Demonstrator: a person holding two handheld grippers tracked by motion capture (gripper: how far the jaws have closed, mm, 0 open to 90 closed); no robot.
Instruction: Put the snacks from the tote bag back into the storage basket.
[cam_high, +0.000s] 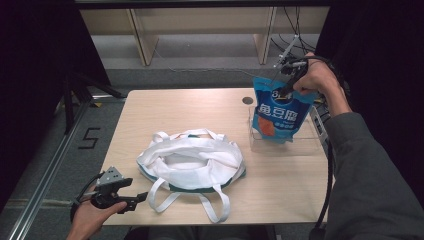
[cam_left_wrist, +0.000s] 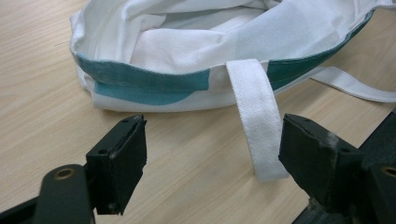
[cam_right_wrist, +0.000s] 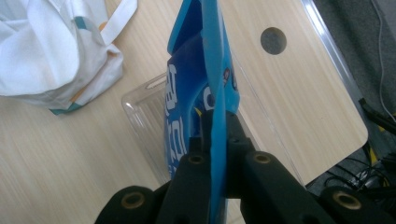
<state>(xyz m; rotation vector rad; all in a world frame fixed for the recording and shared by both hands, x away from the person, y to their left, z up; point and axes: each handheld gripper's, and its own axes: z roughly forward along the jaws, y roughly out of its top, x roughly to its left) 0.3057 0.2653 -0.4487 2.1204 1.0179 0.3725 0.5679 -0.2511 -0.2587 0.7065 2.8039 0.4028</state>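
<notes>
Right gripper (cam_high: 289, 75): clamped on the top edge of a blue snack pouch (cam_high: 276, 114); in the right gripper view the jaws are pressed together with the pouch's seam between them.
Snack pouch: hanging upright in the air at the far right of the desk (cam_high: 165, 107), its lower end over or just inside a clear plastic bin (cam_high: 305, 142); whether it touches the bin cannot be told.
Tote bag (cam_high: 192, 161): white with teal trim, lying near the middle of the desk, mouth slack and partly open, straps spread toward the near edge.
Left gripper (cam_high: 131, 199): jaws apart and holding nothing, low at the near left edge of the desk, pointed at the bag's near rim; one white strap (cam_left_wrist: 259, 121) lies just ahead of the jaws.
Step in hand: likely lifting the pouch out of the bin to pack it into the bag.
Next move calls for: carrying the pouch left over the bag's mouth, while the left gripper probably takes the rim or strap to hold the opening wide.
</notes>
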